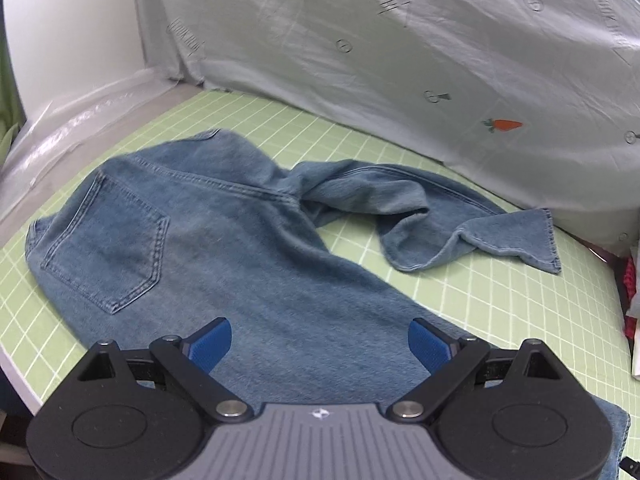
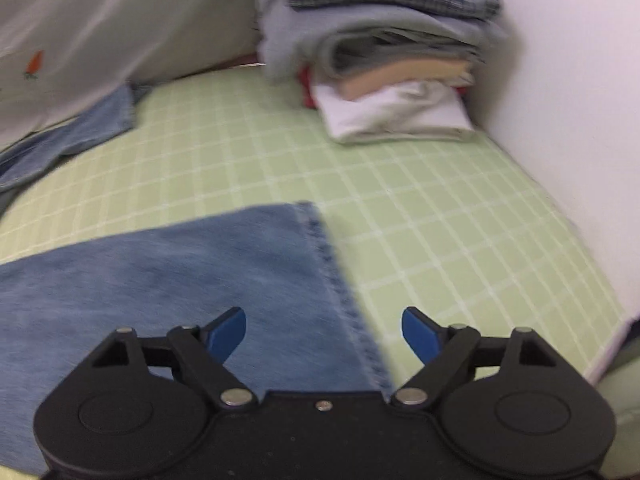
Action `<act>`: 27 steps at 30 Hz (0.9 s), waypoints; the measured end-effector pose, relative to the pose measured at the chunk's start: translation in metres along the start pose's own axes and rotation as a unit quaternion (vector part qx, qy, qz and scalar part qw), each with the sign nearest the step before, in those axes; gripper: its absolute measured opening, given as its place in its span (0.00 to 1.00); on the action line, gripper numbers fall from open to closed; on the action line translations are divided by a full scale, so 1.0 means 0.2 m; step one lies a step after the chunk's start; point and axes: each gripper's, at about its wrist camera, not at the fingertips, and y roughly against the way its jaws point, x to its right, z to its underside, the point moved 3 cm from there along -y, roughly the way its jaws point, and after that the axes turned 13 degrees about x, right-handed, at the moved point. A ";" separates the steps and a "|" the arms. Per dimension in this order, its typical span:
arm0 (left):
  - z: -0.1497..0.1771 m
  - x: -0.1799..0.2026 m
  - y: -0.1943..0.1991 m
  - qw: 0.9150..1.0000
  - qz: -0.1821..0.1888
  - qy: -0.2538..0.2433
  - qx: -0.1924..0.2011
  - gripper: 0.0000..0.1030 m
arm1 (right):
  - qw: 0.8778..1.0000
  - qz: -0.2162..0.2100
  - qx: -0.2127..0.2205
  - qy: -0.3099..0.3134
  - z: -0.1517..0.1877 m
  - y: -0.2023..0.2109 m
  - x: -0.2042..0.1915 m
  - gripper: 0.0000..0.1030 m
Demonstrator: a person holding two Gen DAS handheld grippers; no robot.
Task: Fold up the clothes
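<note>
Blue jeans (image 1: 224, 240) lie back side up on the green checked table (image 1: 360, 136), waist and back pocket at the left. One leg runs toward my left gripper (image 1: 319, 342), which is open and empty above it. The other leg (image 1: 420, 212) is crumpled and twisted toward the far right. In the right wrist view the near leg (image 2: 180, 276) lies flat, and its stitched hem (image 2: 340, 292) runs down between the fingers of my right gripper (image 2: 324, 332), which is open and empty above it. The far leg's end (image 2: 92, 128) shows at the left.
A stack of folded clothes (image 2: 384, 60) stands at the far right corner against a white wall (image 2: 560, 100). A grey sheet with carrot prints (image 1: 420, 48) hangs behind the table. Clear plastic (image 1: 72, 124) lies along the far left edge.
</note>
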 end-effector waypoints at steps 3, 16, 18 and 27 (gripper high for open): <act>-0.03 -0.08 -0.03 1.000 -0.009 -0.015 -0.007 0.92 | 0.999 -0.036 0.020 0.005 -0.10 -0.03 -0.20 1.00; -0.47 -0.47 -0.55 0.999 -0.036 0.010 0.002 0.92 | 0.983 -0.152 0.017 -0.101 -0.51 -0.33 -1.07 1.00; -0.54 -0.51 -0.68 0.999 -0.040 0.029 -0.003 0.92 | 0.983 -0.153 0.007 -0.100 -0.57 -0.44 -1.23 1.00; -0.65 -0.61 -1.12 0.992 -0.079 0.092 -0.042 0.83 | 0.972 -0.146 -0.075 -0.171 -0.71 -0.91 -1.60 0.66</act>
